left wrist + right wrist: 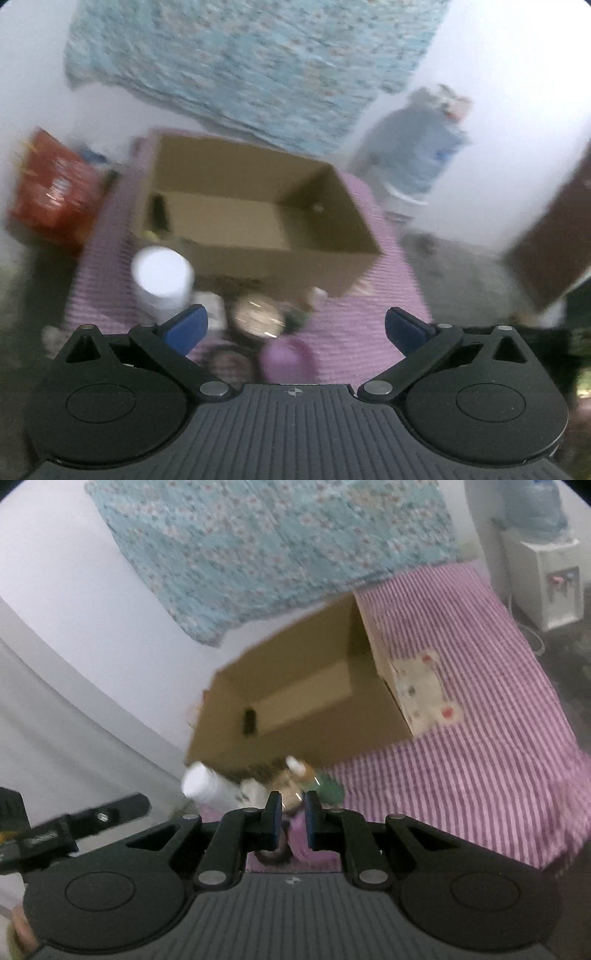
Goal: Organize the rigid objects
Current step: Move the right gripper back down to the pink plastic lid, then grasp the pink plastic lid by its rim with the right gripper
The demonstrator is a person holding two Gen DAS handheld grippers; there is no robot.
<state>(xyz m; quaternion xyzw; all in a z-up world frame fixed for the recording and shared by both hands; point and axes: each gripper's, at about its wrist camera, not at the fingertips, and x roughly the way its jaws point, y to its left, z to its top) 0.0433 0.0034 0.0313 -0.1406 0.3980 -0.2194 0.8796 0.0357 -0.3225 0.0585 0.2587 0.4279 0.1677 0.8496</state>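
Observation:
An open cardboard box (280, 266) (258, 753) stands on a pink striped cloth (373, 332) (461, 760), with a small dark item (159, 210) (250, 720) inside it. In front of the box lie a white-capped bottle (162, 275) (201, 781), a round shiny tin (258, 317), a purple object (288, 358), a small bottle with a white cap (297, 766) and something green (330, 790). My left gripper (295, 317) hovers open over this cluster and holds nothing. My right gripper (293, 803) is shut and empty, just short of the same cluster.
A red bag (55, 192) stands left of the box. A floral blue cloth (240, 66) hangs on the wall behind. A water dispenser (543, 576) stands at the right, and a brown door (554, 236) is further right. A black tool part (74, 823) juts in at the left.

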